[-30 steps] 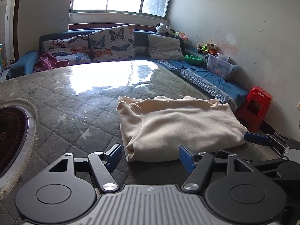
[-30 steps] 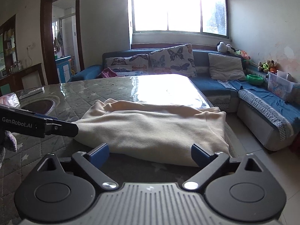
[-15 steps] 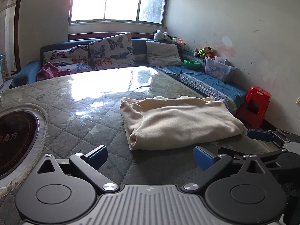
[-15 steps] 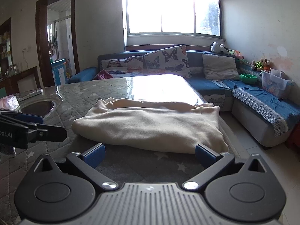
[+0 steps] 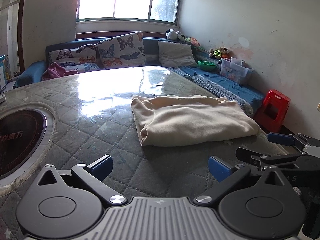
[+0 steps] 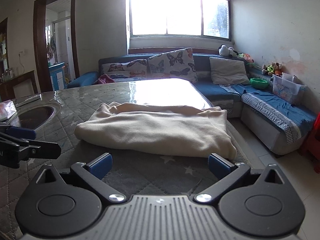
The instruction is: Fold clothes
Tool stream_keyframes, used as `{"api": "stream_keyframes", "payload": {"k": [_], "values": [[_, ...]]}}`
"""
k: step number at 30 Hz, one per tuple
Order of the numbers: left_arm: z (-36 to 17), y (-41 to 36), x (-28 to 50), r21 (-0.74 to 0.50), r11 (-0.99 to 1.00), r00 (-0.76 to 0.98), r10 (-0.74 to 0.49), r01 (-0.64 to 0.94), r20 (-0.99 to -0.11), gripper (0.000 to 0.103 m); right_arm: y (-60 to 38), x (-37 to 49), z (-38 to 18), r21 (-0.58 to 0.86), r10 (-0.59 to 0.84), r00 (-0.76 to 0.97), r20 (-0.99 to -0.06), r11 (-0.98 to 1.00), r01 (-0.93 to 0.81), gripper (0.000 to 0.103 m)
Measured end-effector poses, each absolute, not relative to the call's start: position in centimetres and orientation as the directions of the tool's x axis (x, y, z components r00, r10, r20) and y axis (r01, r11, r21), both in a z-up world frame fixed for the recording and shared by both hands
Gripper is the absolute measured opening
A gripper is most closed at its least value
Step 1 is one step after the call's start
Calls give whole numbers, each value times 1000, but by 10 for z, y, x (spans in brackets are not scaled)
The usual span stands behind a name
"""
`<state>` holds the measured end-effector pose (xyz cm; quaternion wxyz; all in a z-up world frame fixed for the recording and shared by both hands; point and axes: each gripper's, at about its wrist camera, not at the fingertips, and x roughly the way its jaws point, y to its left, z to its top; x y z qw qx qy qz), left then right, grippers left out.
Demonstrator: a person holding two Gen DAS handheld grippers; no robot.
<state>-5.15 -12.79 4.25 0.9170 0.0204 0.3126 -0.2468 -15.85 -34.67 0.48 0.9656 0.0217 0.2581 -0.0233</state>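
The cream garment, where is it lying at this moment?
The cream garment lies folded on the quilted table, right of the round black inset in the left wrist view, just ahead of both open tools and touching neither.

A broad table [image 5: 84, 124] fills the middle of the room, covered in a grey-green quilted cloth with pale stars under a clear glossy sheet that throws back the window's glare at the far end. A folded cream garment [image 5: 192, 118] lies flat on it near the right edge, one fold thick and rounded. Set into the top on the left is a round dark cooktop [image 5: 18, 136] with a pale rim. Farther left sit a tissue pack [image 6: 7, 110] and a slim flat object [image 6: 30, 100].
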Motion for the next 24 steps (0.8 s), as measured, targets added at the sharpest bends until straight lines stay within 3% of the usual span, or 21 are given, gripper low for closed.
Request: {"api": "stream_keyframes", "payload": {"k": [24], "values": [[39,-141,-39,-100,903,673,-381,418,-634,103,-365,-143,0,50,34,853,-521,999,-9,103]]}}
